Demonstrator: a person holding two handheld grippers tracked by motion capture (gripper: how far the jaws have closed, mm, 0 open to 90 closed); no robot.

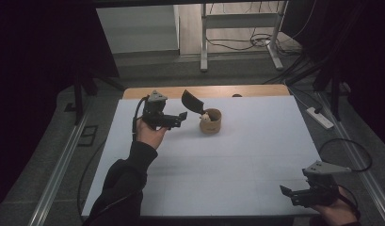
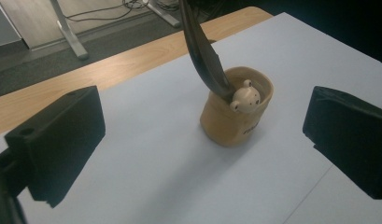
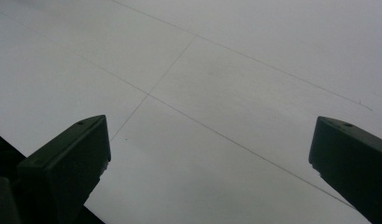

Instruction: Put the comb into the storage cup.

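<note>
Left claw (image 1: 183, 116) wide open, nothing between the jaws, touching nothing; held above the worktop (image 1: 256, 155) just left of the cup (image 1: 210, 121), aimed at it. In the left gripper view both black jaws stand far apart at the frame sides, with the cup (image 2: 236, 112) centred between them but farther off, a clear gap. Right claw (image 1: 285, 191) also wide open and empty, at the near right corner of the worktop, well apart from the cup; right gripper view has bare white surface with thin seam lines between the jaws. Cup sits toward the far middle of the worktop, near the wooden far edge (image 1: 206, 91), not at the lip. Open white surface all round it, wide free area on the near side and to the right; the worktop's right edge is close to the right claw. Cup is tan, short, round, upright in the high view, with dark lettering low on its side, too small to read. A small cream bear figure (image 2: 245, 96) pokes out at the rim. A long black spoon-like utensil (image 2: 202, 51) stands in the cup, leaning up and left, its broad end (image 1: 191, 100) uppermost.
</note>
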